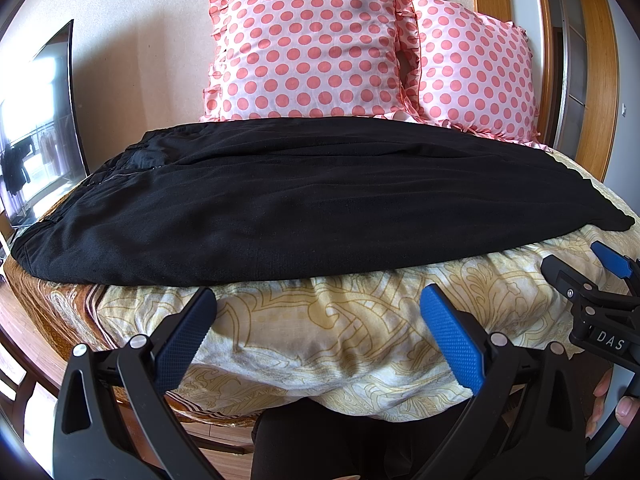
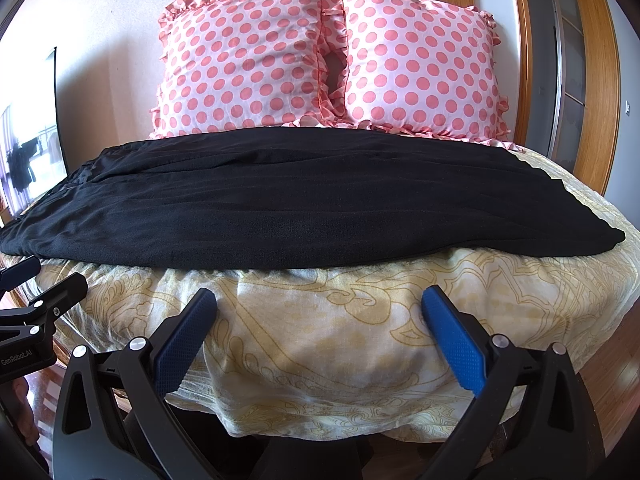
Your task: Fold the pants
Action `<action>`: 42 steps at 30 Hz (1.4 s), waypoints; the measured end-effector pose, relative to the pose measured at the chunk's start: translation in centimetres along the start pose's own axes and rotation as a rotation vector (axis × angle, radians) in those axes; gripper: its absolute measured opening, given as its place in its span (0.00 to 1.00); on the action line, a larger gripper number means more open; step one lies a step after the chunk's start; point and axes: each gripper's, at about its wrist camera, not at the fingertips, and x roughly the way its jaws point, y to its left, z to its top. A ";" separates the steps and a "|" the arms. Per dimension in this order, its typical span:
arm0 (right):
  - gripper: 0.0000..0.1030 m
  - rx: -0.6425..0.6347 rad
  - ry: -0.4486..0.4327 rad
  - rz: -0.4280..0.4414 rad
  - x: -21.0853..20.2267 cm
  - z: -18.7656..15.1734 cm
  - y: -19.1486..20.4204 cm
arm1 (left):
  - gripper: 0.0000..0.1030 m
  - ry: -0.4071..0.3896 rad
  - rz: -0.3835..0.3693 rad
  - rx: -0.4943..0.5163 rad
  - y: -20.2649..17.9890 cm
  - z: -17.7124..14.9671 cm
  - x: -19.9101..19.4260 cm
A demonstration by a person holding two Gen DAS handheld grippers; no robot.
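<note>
Black pants (image 1: 304,200) lie flat across the bed, waistband at the left, leg ends at the right; they also show in the right wrist view (image 2: 288,212). The legs appear laid one over the other. My left gripper (image 1: 318,300) is open and empty, just short of the pants' near edge, over the bedspread. My right gripper (image 2: 320,300) is open and empty, also just short of the near edge. The right gripper also shows at the right edge of the left wrist view (image 1: 580,264). The left gripper shows at the left edge of the right wrist view (image 2: 44,276).
A yellow patterned bedspread (image 1: 360,344) covers the bed and hangs over the near edge. Two pink polka-dot pillows (image 1: 304,44) (image 1: 476,72) lean on the wall behind the pants. A window or screen (image 1: 36,120) stands left, a wooden door frame (image 1: 596,60) right.
</note>
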 end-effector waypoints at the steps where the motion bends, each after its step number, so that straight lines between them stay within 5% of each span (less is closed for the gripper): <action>1: 0.99 0.000 0.000 0.000 0.0 0.0 0.0 | 0.98 0.000 0.000 0.000 0.0 0.0 0.0; 18: 0.99 -0.013 -0.010 0.024 0.6 -0.4 0.3 | 0.98 -0.002 -0.003 0.002 0.0 0.0 0.0; 23: 0.99 0.040 -0.019 0.085 -0.8 0.4 -2.0 | 0.98 -0.018 -0.107 -0.034 1.2 0.5 -1.2; 26: 0.99 0.074 -0.100 0.032 -2.3 2.9 -4.5 | 0.98 -0.076 -0.175 -0.085 2.4 1.5 -2.5; 30: 0.99 0.104 -0.136 -0.028 -2.6 8.0 -8.3 | 0.98 -0.135 -0.158 -0.110 4.1 4.2 -3.3; 36: 0.99 0.309 -0.026 -0.085 3.4 16.7 -15.9 | 0.98 -0.123 -0.022 -0.121 6.6 7.5 0.1; 40: 0.98 0.398 0.055 -0.232 9.7 21.2 -20.3 | 0.98 -0.110 0.007 -0.175 8.1 7.9 1.7; 42: 0.90 0.429 0.095 -0.289 13.3 22.8 -22.2 | 0.98 -0.100 0.015 -0.171 8.2 8.0 2.6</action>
